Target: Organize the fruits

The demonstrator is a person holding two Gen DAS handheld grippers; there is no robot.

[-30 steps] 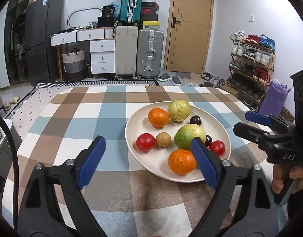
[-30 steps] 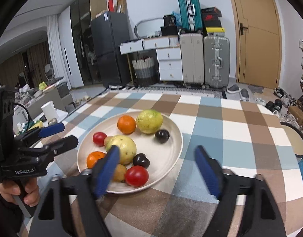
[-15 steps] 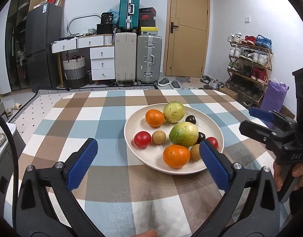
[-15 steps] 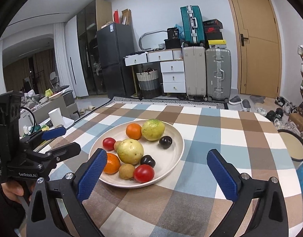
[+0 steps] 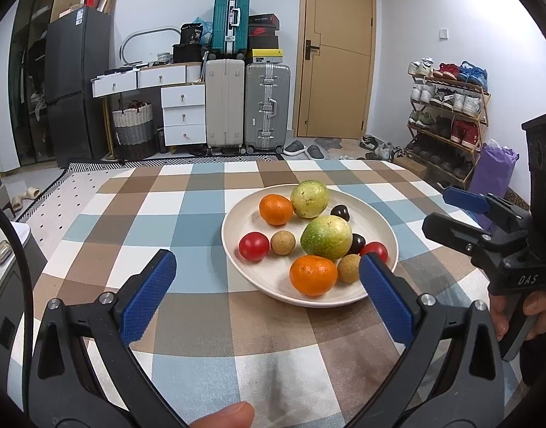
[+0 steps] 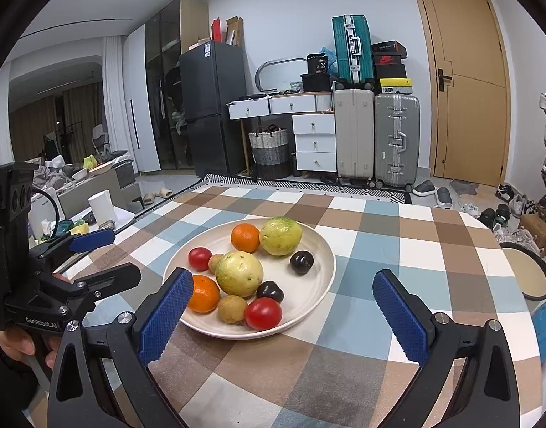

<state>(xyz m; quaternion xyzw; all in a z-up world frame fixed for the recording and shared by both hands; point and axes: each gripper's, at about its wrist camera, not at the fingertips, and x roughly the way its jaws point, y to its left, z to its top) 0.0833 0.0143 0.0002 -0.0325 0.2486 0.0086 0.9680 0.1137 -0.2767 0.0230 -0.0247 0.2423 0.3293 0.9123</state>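
A cream plate sits on the checked tablecloth and holds two oranges, two green guavas, two red tomatoes, two brown longans and two dark plums. My left gripper hovers open just short of the plate's near-left rim, with nothing between its blue pads. My right gripper is open too, on the near side of the plate, with the near orange beside its left pad. In each wrist view the other gripper shows at the side: the right gripper and the left gripper.
The table's far edge meets a patterned rug. Suitcases, white drawers and a door stand beyond, with a shoe rack and a purple bag to the right. A round dark-rimmed object sits off the table's right edge. A fingertip shows at the bottom.
Both grippers' jaws have spread wider. The left view has pulled back slightly from the plate, and the right view has tilted up a little. A fingertip has appeared at the bottom of the left view.
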